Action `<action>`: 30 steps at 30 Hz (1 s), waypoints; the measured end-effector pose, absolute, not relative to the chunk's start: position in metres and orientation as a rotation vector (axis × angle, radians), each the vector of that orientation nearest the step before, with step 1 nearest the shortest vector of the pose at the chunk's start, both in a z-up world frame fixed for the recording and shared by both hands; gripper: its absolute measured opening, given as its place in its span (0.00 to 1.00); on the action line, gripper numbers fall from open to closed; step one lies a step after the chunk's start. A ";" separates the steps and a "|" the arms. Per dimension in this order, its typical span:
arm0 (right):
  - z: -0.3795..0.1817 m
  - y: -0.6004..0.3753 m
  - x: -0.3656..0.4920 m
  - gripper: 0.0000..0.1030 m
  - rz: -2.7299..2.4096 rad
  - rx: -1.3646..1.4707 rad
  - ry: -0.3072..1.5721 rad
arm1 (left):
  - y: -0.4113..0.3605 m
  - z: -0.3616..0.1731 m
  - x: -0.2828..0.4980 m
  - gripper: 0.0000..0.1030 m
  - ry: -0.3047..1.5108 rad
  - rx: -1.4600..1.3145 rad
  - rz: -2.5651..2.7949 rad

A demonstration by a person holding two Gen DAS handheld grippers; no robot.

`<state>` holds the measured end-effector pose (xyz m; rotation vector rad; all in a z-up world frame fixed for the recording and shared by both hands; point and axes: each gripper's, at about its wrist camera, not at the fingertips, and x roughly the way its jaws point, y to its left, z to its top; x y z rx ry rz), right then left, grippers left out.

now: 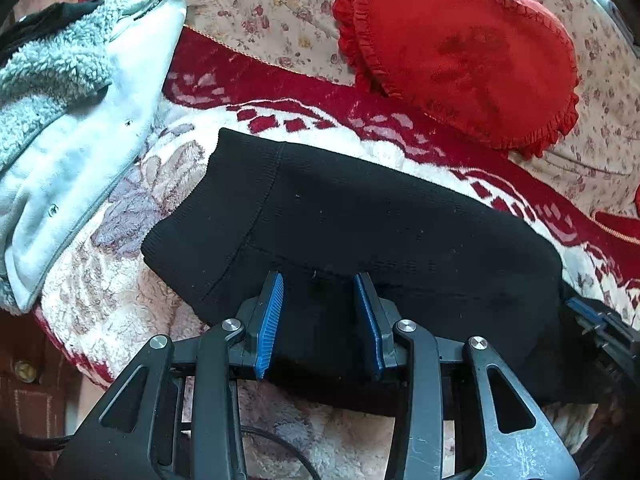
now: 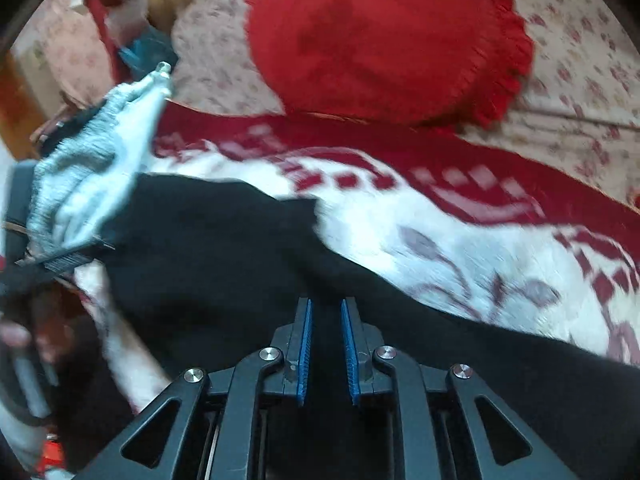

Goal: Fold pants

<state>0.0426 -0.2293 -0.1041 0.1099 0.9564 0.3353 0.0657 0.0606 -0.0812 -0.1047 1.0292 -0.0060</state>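
Pants (image 1: 360, 216), black and knitted, lie across the fleecy red-and-white blanket (image 1: 120, 280) on the bed, already gathered into a thick band with the ribbed waistband end toward the pale fleece-lined jacket (image 1: 72, 120) at your left. Your left gripper (image 1: 318, 312) sits at the near edge of that band with its blue pads (image 1: 272, 320) spread fairly wide and the black cloth running between and under them; the gap is plain, so it looks unclamped, poised to bite the edge rather than carrying it. From this view your right gripper shows only as a dark corner at the far right of the band.

In the right wrist view your right gripper (image 2: 326, 344) has its pads (image 2: 305, 352) drawn in to a narrow slot over black fabric. The picture is smeared, and you cannot tell whether cloth is pinched in that slot or merely lies beneath it. The pants (image 2: 208, 264) stretch away to the left there, with the jacket (image 2: 92, 168) overlapping their far end.

Both grippers stand along the same long edge, well apart, which suits lifting that edge evenly for a fold. A red frilled cushion (image 1: 460, 52) rests beyond the blanket on the floral sheet (image 1: 260, 12), clear of the pants
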 end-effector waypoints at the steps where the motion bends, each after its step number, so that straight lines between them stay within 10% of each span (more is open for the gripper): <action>1: -0.102 -0.236 0.040 0.14 0.327 0.136 0.952 | 0.061 -0.079 0.065 0.35 1.031 -0.106 -0.005; 8: -0.068 -0.313 -0.005 0.31 0.189 0.206 0.885 | 0.038 -0.063 0.046 0.35 1.002 -0.102 -0.098; 26: -0.089 -0.419 -0.051 0.35 -0.143 0.103 0.974 | -0.036 -0.067 0.032 0.35 1.052 -0.007 -0.238; 30: -0.094 -0.421 -0.047 0.09 -0.063 0.175 0.961 | -0.036 -0.068 0.033 0.35 1.060 -0.010 -0.231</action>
